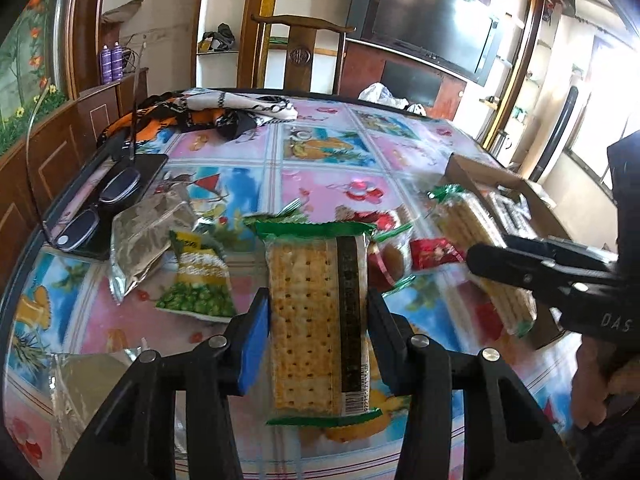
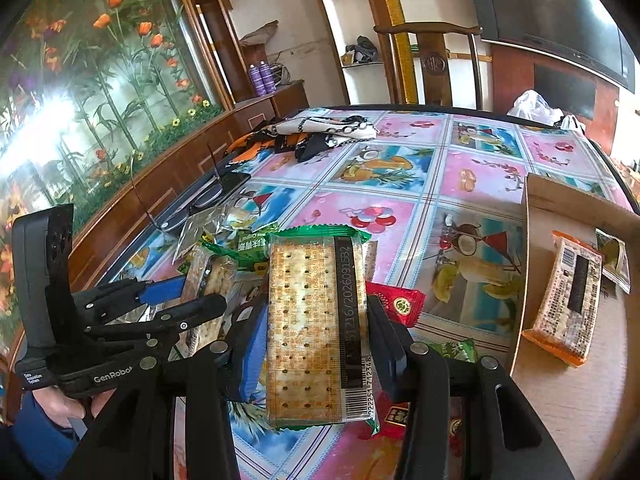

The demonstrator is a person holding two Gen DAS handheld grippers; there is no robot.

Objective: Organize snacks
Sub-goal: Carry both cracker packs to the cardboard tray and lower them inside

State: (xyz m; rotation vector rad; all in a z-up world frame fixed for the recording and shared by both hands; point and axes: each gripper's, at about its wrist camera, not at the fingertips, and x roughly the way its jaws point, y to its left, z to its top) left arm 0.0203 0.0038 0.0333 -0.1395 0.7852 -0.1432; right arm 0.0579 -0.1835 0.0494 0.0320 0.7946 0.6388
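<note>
A green-edged cracker pack [image 1: 316, 320] lies lengthwise between the fingers of my left gripper [image 1: 318, 300], which is shut on it above the table. My right gripper [image 2: 316, 308] is shut on a second green-edged cracker pack [image 2: 312, 328]. In the left wrist view, the right gripper [image 1: 490, 248] comes in from the right with its cracker pack [image 1: 468, 220] near the cardboard box [image 1: 480, 168]. The right wrist view shows the left gripper [image 2: 204, 294] at the left, clamped on its pack [image 2: 216, 270]. An orange cracker pack [image 2: 568, 300] lies in the box [image 2: 560, 208].
Loose on the flowered tablecloth [image 1: 328, 184] are a green pea packet [image 1: 200, 280], a silver packet [image 1: 144, 236], a red packet [image 2: 394, 300] and a round cake pack [image 1: 388, 256]. Glasses [image 1: 96, 208] rest on a dark device at the left. A scarf [image 1: 208, 112] and a chair [image 1: 300, 56] are at the far side.
</note>
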